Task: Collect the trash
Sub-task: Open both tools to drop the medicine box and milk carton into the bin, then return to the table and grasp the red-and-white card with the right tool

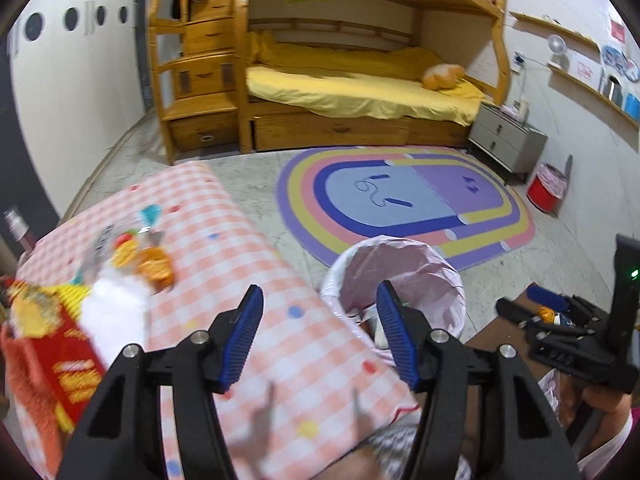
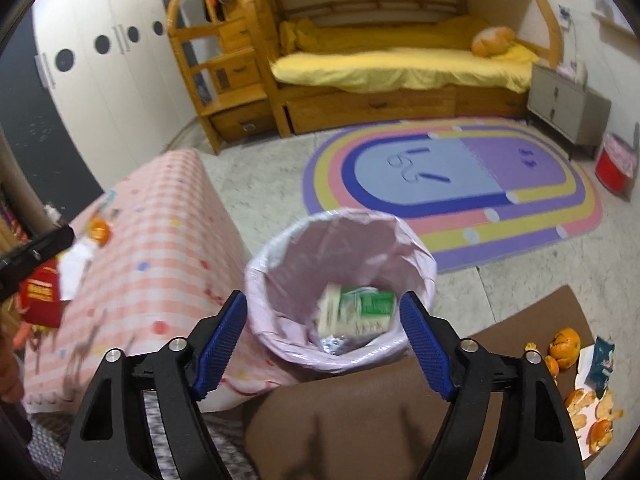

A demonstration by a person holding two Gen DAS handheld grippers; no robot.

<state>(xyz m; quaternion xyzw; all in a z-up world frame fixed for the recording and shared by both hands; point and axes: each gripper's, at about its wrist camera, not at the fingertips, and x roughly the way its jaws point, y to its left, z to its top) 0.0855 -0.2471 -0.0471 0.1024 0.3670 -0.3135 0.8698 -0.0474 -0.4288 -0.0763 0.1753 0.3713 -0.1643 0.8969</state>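
Note:
A bin with a pink liner (image 2: pixel 340 256) stands on the floor beside a pink checked table (image 2: pixel 160 240). A green and white carton (image 2: pixel 356 312) lies inside the bin with other scraps. My right gripper (image 2: pixel 322 312) is open and empty, just above the bin's near rim. My left gripper (image 1: pixel 320 312) is open and empty over the table's right edge, with the bin (image 1: pixel 400 276) just beyond. Trash lies on the table's left: a red packet (image 1: pixel 72 368), white tissue (image 1: pixel 116 320), orange wrappers (image 1: pixel 154 266). The right gripper also shows at the left wrist view's right edge (image 1: pixel 568 332).
Orange peels (image 2: pixel 592 412) and a blue wrapper (image 2: pixel 602 364) lie on a brown surface (image 2: pixel 360 420) at the right. A rainbow rug (image 2: pixel 452 184), a wooden bunk bed (image 1: pixel 360 80), a grey nightstand (image 1: pixel 508 140) and a red bin (image 1: pixel 546 188) stand beyond.

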